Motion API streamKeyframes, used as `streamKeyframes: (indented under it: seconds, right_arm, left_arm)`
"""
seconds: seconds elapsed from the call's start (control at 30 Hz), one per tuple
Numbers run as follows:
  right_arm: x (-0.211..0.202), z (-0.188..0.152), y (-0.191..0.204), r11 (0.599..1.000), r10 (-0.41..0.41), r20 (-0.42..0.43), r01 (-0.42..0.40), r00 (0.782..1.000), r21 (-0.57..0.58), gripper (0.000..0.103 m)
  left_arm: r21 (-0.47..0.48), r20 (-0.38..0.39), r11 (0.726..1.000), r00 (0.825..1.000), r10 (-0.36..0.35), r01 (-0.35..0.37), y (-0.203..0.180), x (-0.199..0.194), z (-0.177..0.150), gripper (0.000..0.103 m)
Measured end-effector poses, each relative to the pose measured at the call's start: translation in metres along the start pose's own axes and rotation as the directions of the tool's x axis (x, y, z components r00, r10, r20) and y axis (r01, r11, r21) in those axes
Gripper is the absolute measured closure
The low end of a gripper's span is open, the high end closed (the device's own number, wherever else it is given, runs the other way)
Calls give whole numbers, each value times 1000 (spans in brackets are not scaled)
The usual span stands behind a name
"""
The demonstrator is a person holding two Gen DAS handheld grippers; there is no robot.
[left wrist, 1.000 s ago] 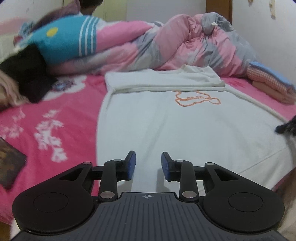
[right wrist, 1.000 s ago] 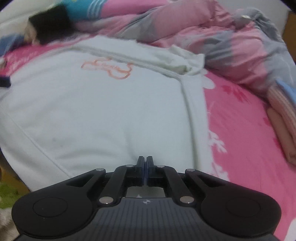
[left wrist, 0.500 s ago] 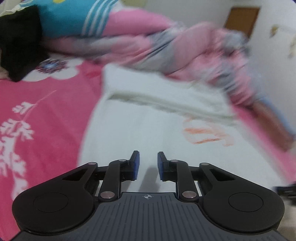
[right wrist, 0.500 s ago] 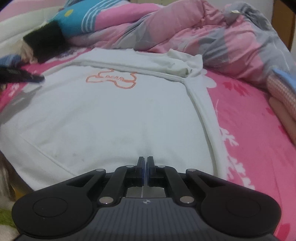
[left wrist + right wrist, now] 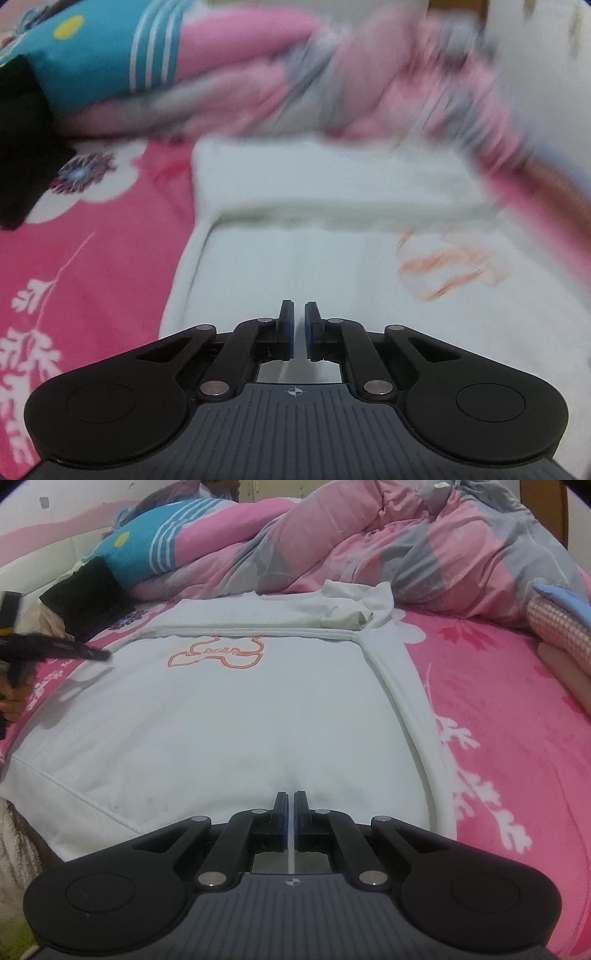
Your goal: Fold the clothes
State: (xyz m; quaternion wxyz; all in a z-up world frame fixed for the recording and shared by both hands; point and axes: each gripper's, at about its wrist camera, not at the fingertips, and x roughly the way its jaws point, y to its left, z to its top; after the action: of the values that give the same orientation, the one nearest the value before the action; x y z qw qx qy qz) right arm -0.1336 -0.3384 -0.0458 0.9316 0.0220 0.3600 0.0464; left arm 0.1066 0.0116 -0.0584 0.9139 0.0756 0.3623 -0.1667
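The white shirt [image 5: 236, 716] is spread flat on the bed [image 5: 517, 709] for folding, its hem apparently pinched by the right claw [image 5: 290, 805], while the left claw [image 5: 299, 325] is held slightly parted above it.

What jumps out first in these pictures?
A big white sweatshirt with an orange outline print lies spread across the pink flowered bedsheet. Behind it a pink and grey quilt is heaped up. The right gripper sits low at its near hem.
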Motion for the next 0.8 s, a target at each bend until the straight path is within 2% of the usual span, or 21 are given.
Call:
streamKeyframes:
  seconds: [0.1, 0.13, 0.2, 0.3, 0.4, 0.47, 0.53, 0.57, 0.63, 0.73, 0.8]
  right_arm:
    - [0, -1, -2, 1000, 8, 7, -8, 1000, 11, 103]
    - [0, -1, -2, 1000, 10, 9, -10, 1000, 14, 103]
    - [0, -2, -2, 1000, 13, 11, -13, 1000, 16, 103]
    - [0, -2, -2, 1000, 17, 12, -17, 1000, 14, 102]
    - [0, -3, -3, 1000, 22, 14, -22, 1000, 21, 102]
    - [0, -4, -4, 999, 24, 18, -25, 1000, 27, 102]
    - [-1, -5, -3, 999, 24, 21, -25, 999, 30, 102]
    - [-1, -5, -3, 999, 25, 22, -25, 999, 31, 102]
    - [-2, -6, -3, 999, 27, 24, -28, 999, 31, 102]
    - [-1, -6, -6, 999, 38, 26, -39, 999, 38, 102]
    - [-1, -6, -7, 998, 41, 27, -42, 999, 42, 102]
  left_arm:
    - [41, 14, 986, 987, 158, -159, 6, 5, 10, 95]
    - [39, 14, 983, 984, 180, -180, 6, 3, 13, 96]
    - [31, 38, 989, 989, 140, -141, 5, -7, 20, 97]
    - [80, 97, 997, 995, -21, 13, -15, -18, 27, 97]
    - [154, 35, 988, 999, -32, 27, -37, 3, 27, 95]
    - [143, 22, 985, 995, 97, -99, -21, 23, 26, 94]
    - [124, 12, 962, 970, 242, -242, -2, 36, 30, 95]
    - [102, 7, 960, 966, 260, -259, 10, 33, 33, 96]
    - [64, 15, 964, 966, 258, -259, 22, 9, 38, 97]
    - [86, 52, 989, 992, 112, -117, 18, -34, 33, 96]
    - [120, 2, 992, 999, 47, -47, 6, -37, 17, 96]
